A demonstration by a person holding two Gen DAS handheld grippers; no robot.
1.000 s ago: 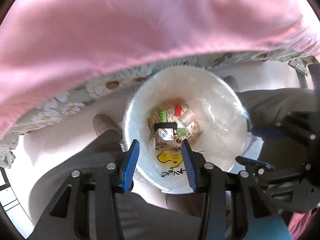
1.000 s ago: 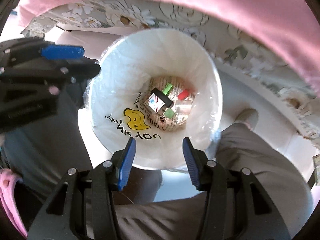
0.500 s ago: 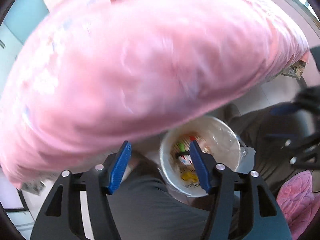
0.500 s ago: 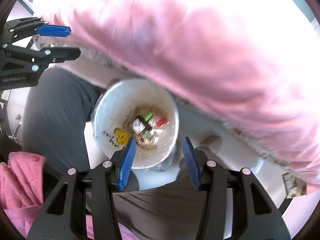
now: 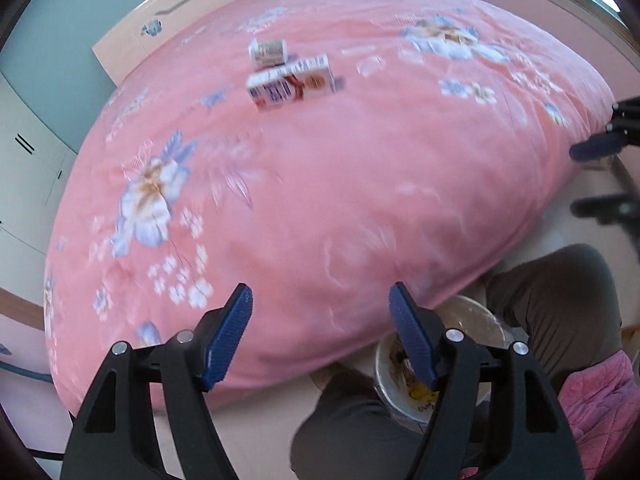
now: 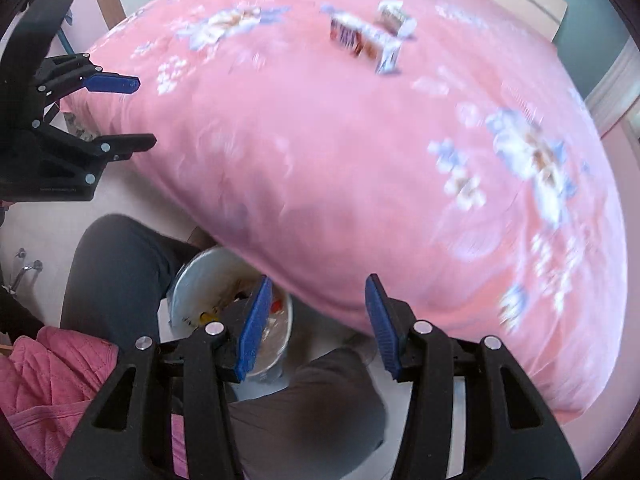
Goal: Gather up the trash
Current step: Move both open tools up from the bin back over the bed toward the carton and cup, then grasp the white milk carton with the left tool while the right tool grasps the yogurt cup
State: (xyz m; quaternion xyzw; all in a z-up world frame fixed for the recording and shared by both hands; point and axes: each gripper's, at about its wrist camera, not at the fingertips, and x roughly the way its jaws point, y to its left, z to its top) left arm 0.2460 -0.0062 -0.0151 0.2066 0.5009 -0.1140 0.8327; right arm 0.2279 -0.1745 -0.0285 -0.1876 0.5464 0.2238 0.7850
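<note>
We already have some trash in the bin [image 6: 224,280] on the floor between our legs, but a carton [image 5: 292,82] and a smaller wrapper [image 5: 269,52] lie far up on the pink bed [image 5: 320,184], not yet collected. Our left gripper [image 5: 320,334] and right gripper [image 6: 316,322] are both empty above the bed's edge, jaws opening, so we judge the job partly done.

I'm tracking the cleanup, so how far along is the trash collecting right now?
Done: several wrappers lie in the white bin on the floor. In hand: nothing; the left tongs and right tongs are empty, both opening. Left: two cartons, the larger carton and the smaller carton, on the pink bedspread.
</note>
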